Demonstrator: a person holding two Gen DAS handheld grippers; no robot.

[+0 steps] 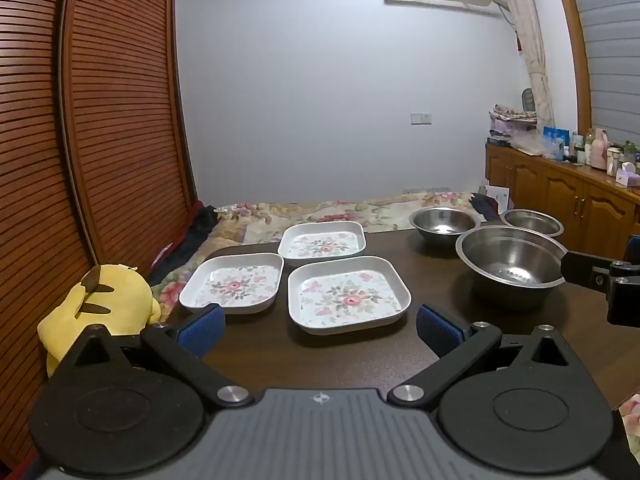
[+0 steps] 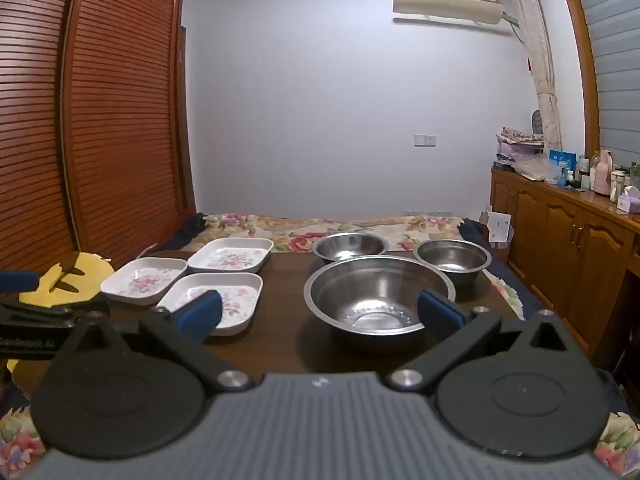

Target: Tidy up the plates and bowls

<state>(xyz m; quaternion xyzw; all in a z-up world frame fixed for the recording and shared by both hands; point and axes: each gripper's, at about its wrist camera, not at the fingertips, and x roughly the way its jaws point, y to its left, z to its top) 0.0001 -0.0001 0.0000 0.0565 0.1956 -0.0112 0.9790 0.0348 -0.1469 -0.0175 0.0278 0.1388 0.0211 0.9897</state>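
Three white square plates with flower prints lie on the dark table (image 1: 280, 344): a near one (image 1: 349, 293), a left one (image 1: 233, 281) and a far one (image 1: 322, 240). Three steel bowls stand to their right: a large near one (image 2: 379, 293), a far one (image 2: 350, 245) and a small right one (image 2: 453, 258). My left gripper (image 1: 319, 326) is open and empty, just short of the near plate. My right gripper (image 2: 320, 312) is open and empty, in front of the large bowl. The right gripper's body shows at the right edge of the left wrist view (image 1: 600, 276).
A yellow plush toy (image 1: 100, 304) lies left of the table. A bed with a floral cover (image 1: 340, 210) runs behind the table. A slatted wooden wardrobe (image 1: 80, 140) stands at the left. Wooden cabinets (image 2: 568, 240) with bottles stand at the right.
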